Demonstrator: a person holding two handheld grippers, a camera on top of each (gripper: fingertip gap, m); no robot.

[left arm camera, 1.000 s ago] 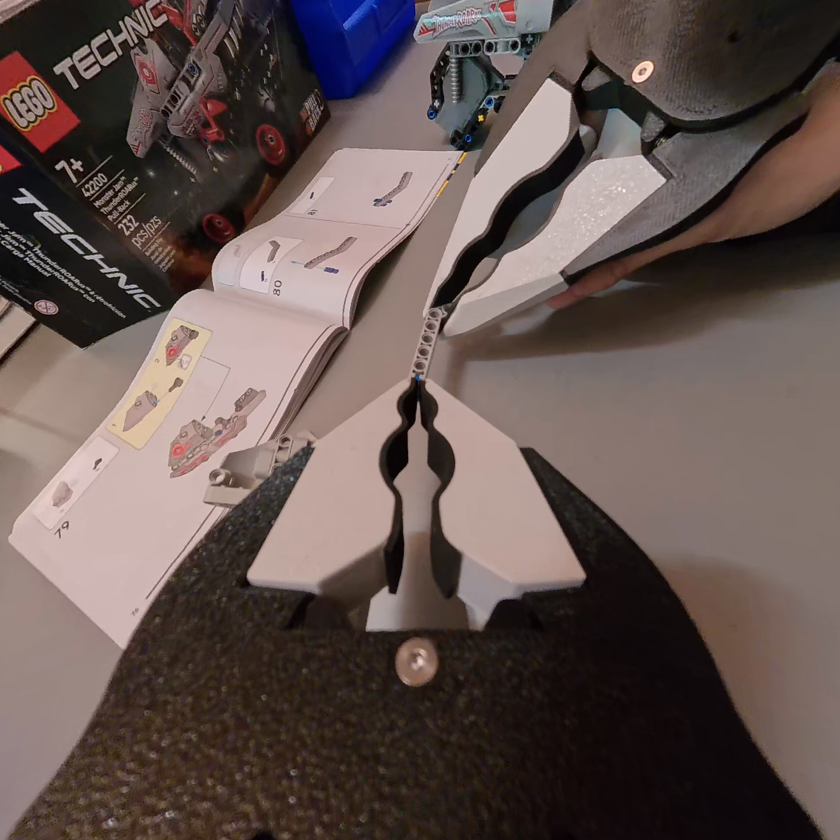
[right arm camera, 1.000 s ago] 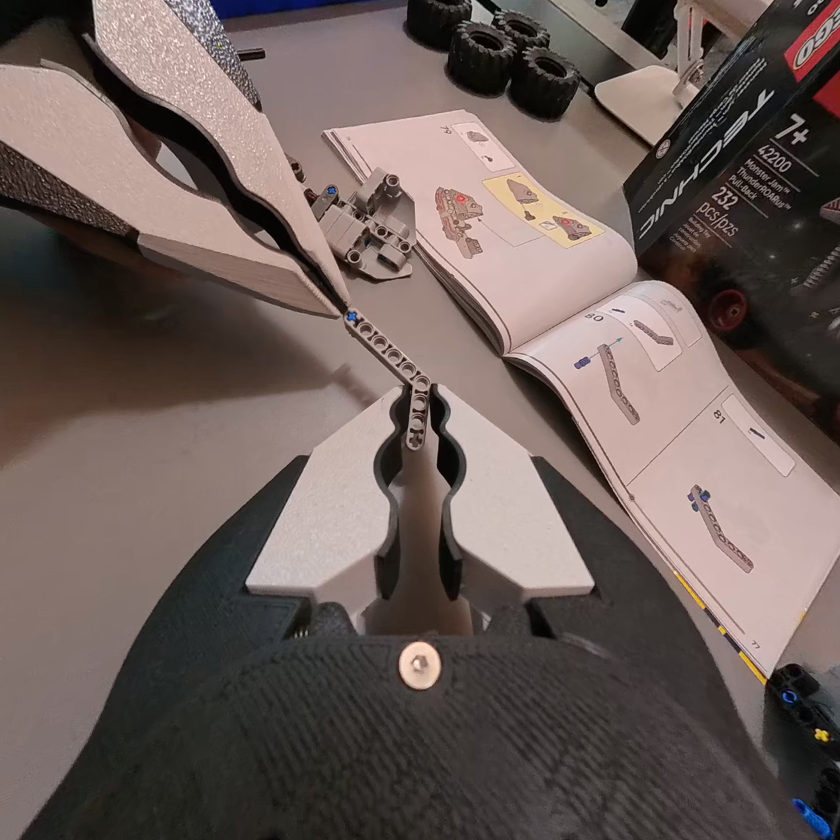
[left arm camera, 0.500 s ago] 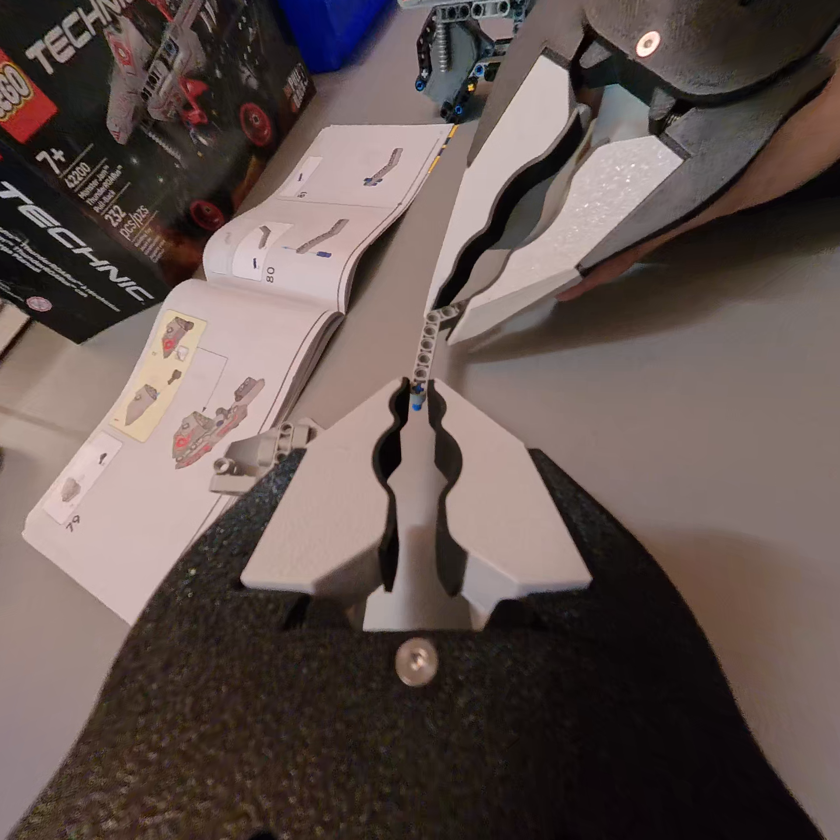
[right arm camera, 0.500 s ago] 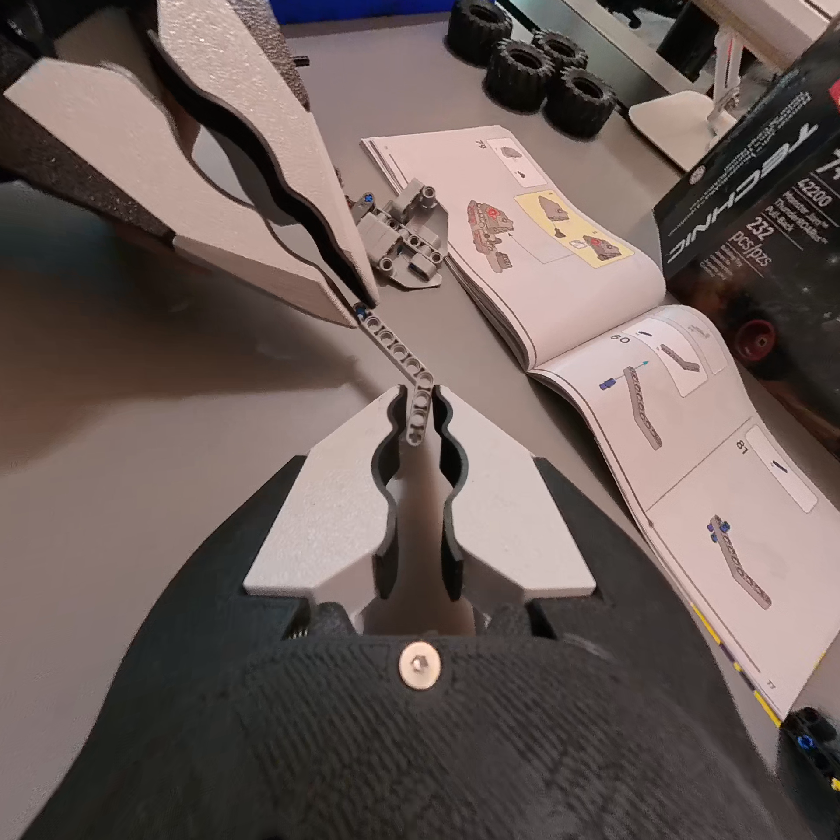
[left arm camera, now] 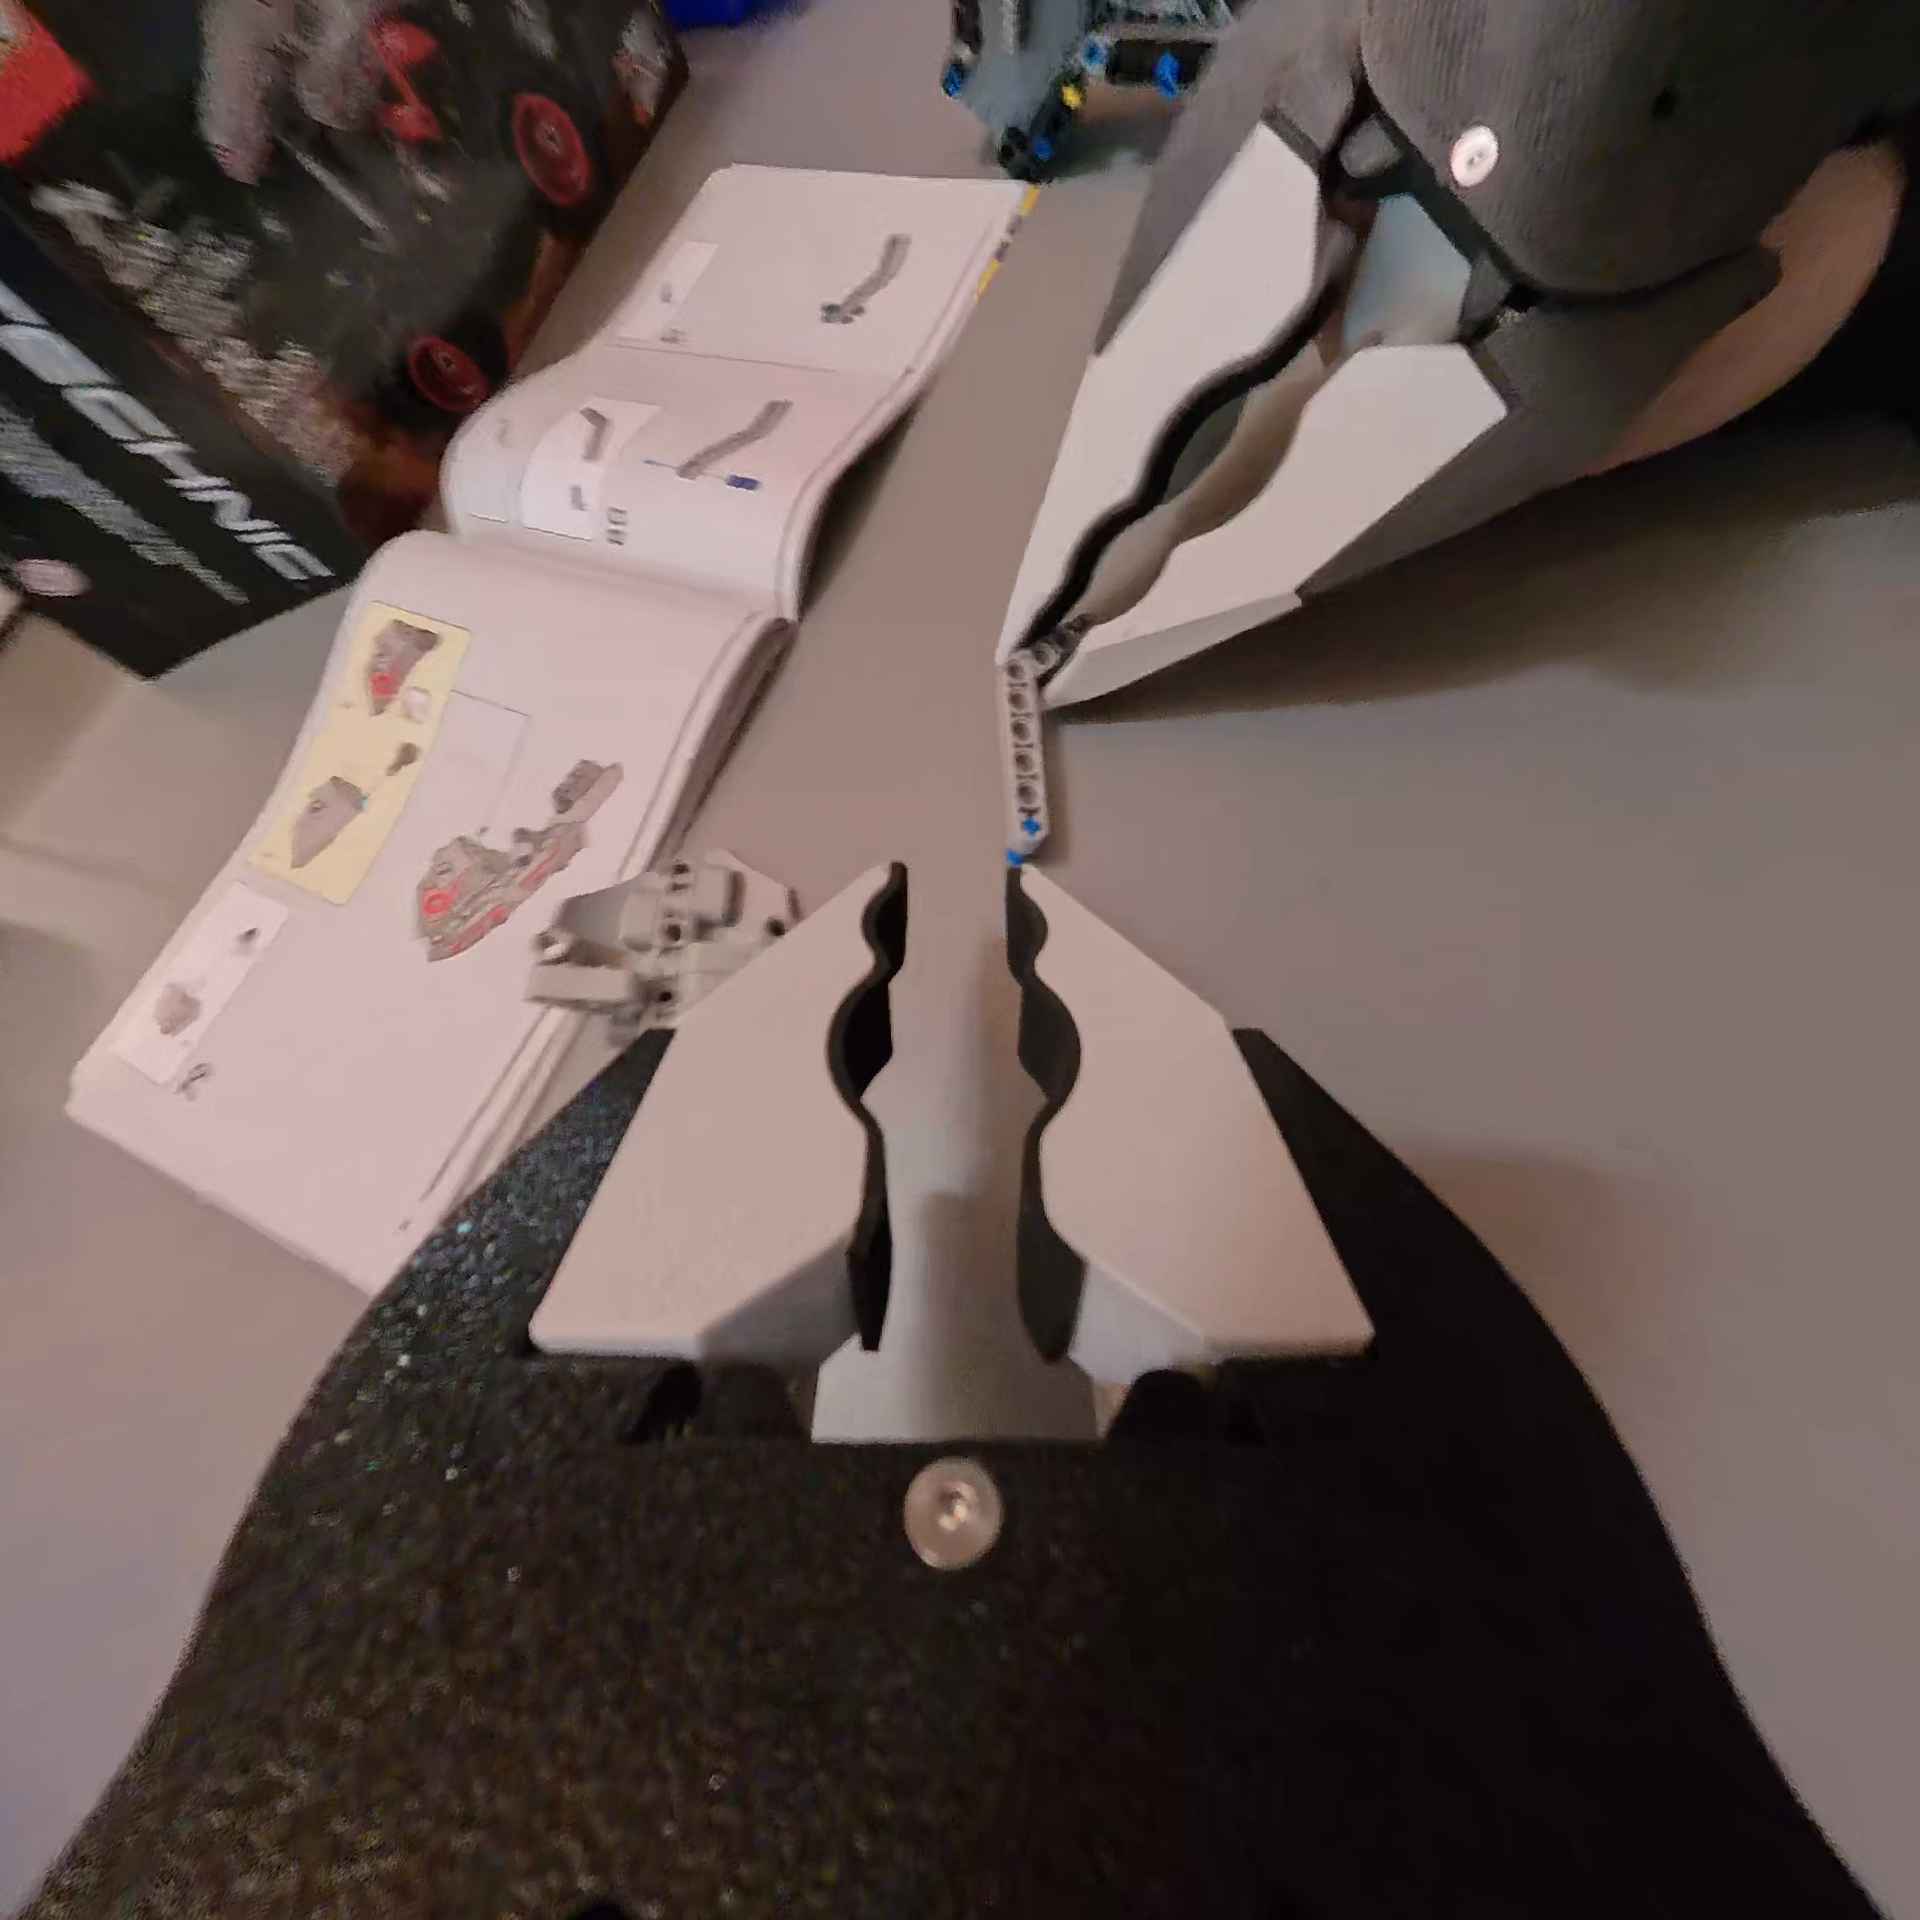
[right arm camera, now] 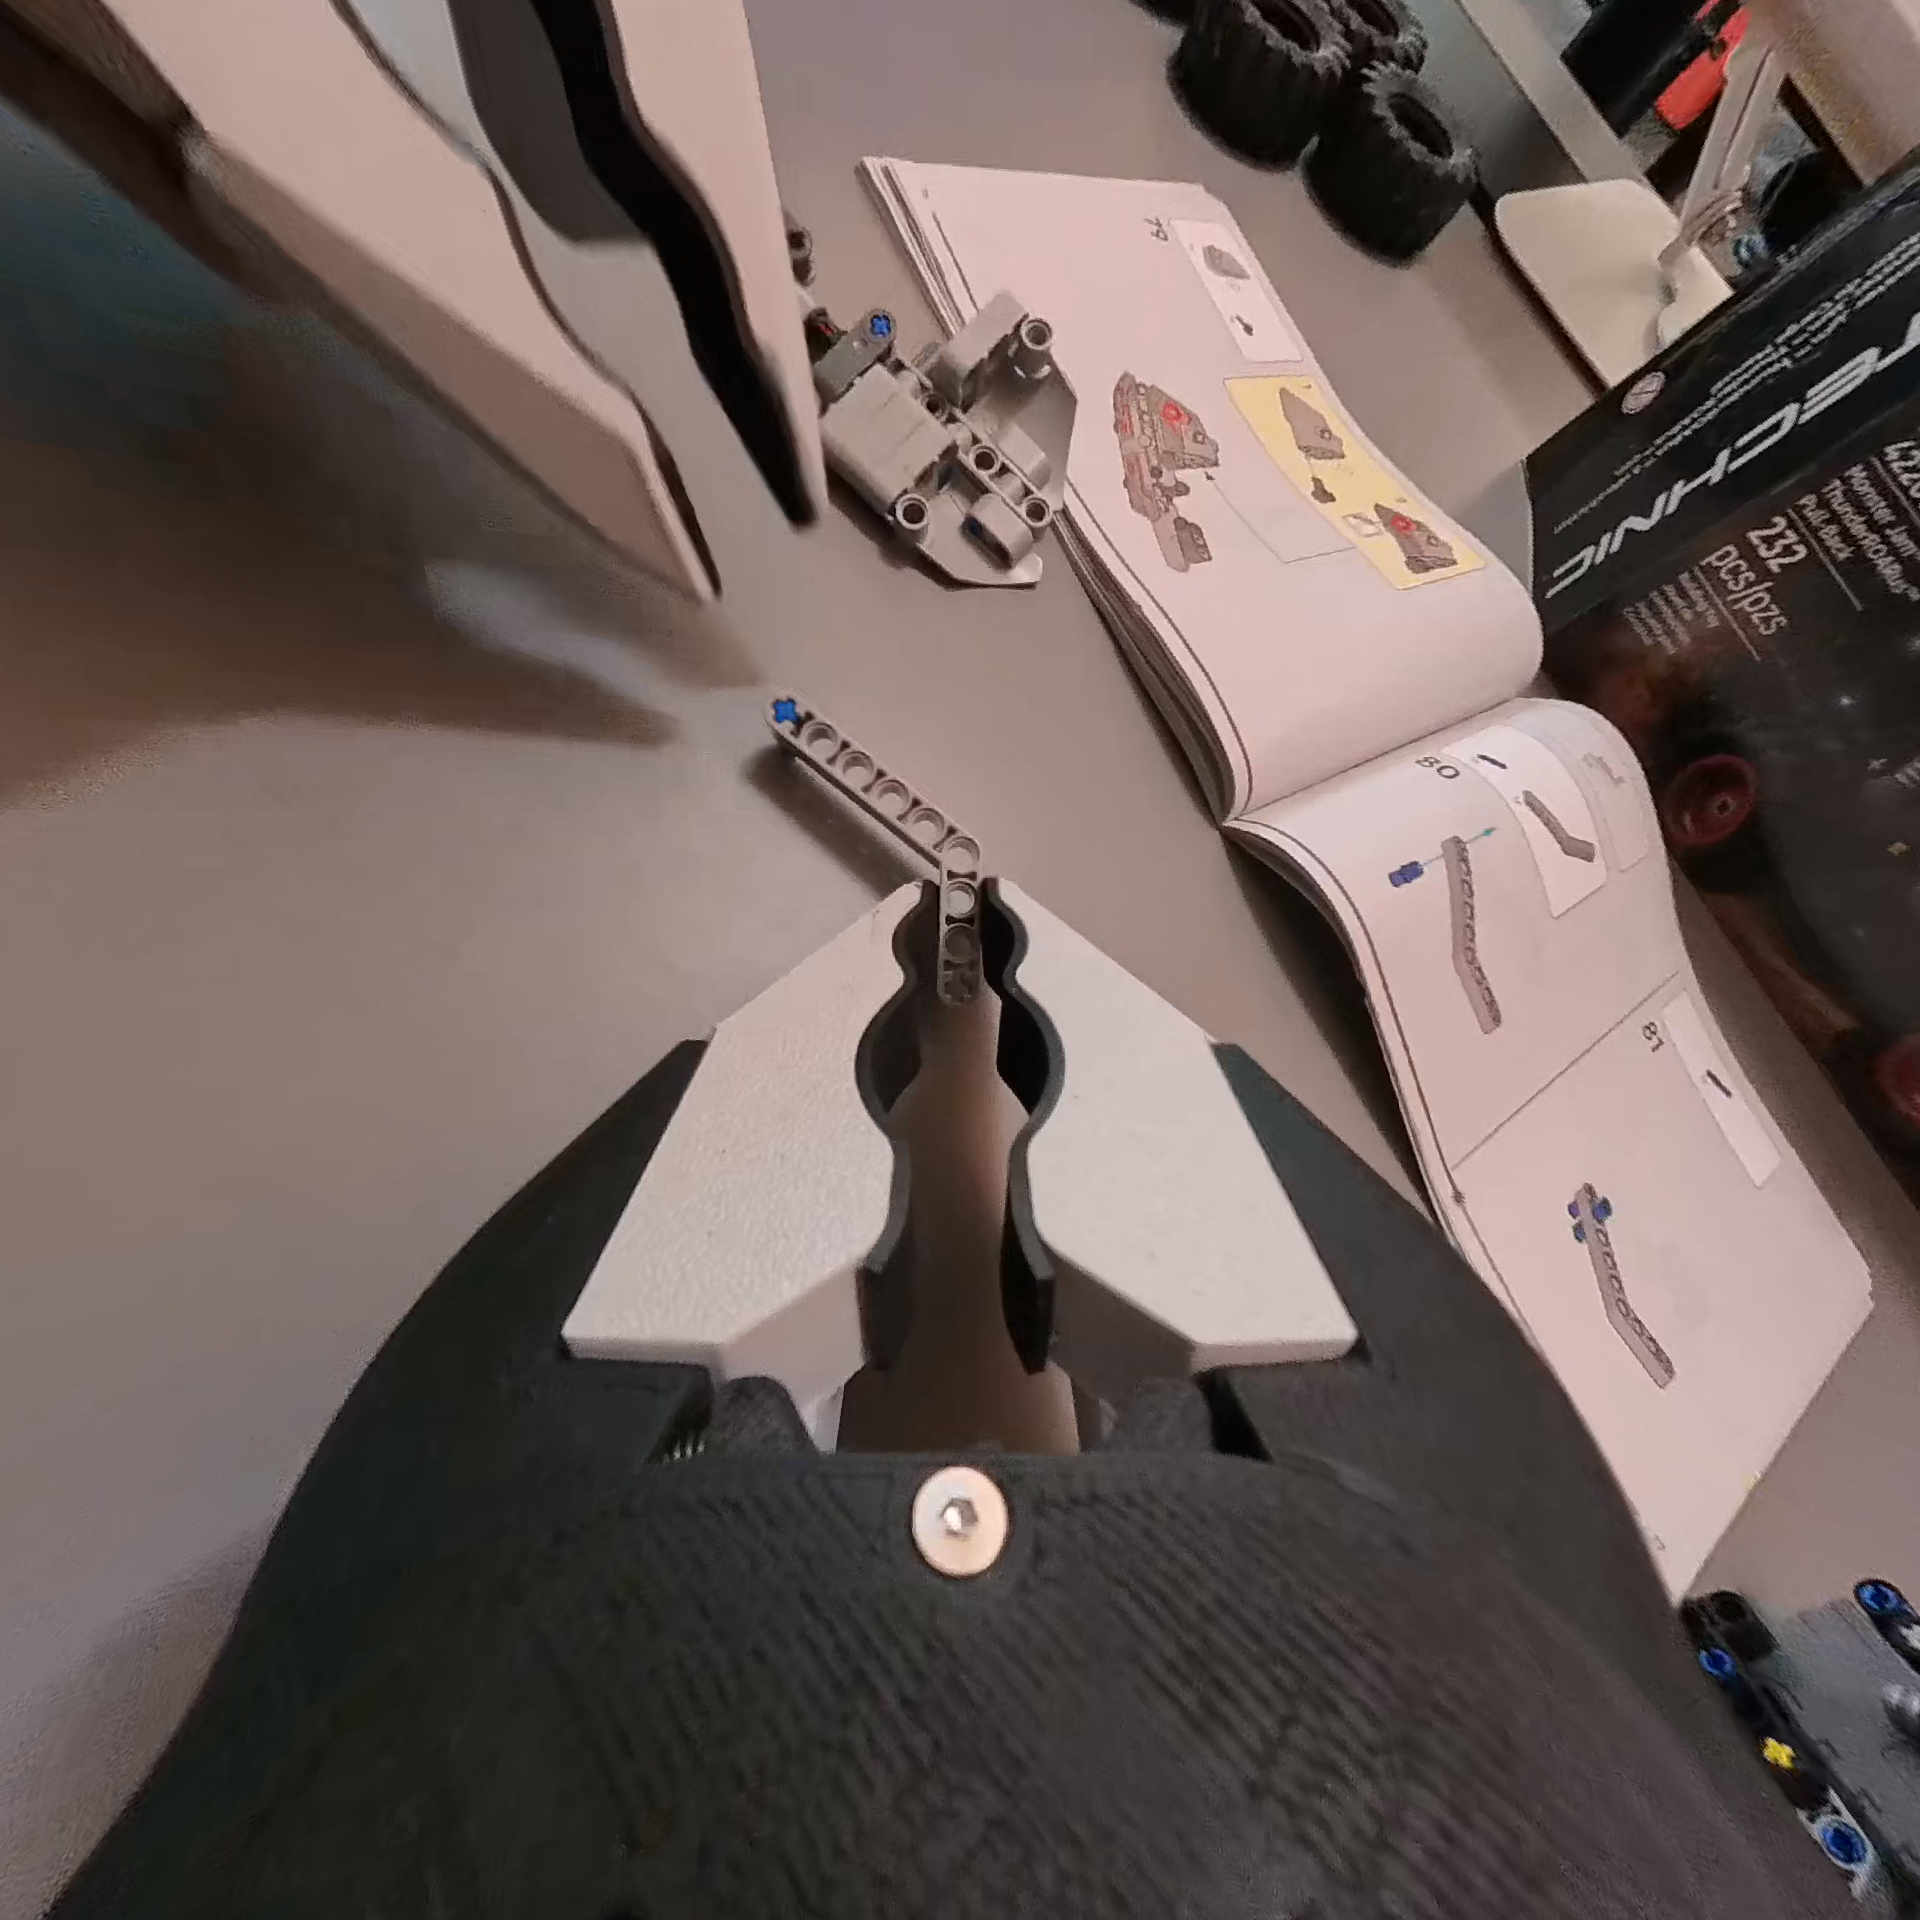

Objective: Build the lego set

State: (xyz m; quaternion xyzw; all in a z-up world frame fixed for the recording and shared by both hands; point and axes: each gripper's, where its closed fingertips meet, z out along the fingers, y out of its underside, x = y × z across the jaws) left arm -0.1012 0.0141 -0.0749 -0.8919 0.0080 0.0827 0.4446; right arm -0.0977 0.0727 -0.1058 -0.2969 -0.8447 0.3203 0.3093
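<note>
Left gripper [left arm camera: 956, 883] has released the beam [right arm camera: 883, 800], which angles up-left from right gripper [right arm camera: 958, 914].

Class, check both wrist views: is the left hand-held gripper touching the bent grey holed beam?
Apart. In the right wrist view the left hand-held gripper sits open, with bare table between it and the bent grey holed beam, held only by the right hand-held gripper.

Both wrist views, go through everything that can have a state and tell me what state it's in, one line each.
Left gripper: open, holding nothing.
Right gripper: shut on the bent gray beam.
Bent gray beam: held at one end, blue pin in its free end.
Instruction booklet: lying open on the table.
Gray subassembly: resting on the table beside the booklet.
Black box: standing behind the booklet.
Black tires: loose, unmounted.
</note>
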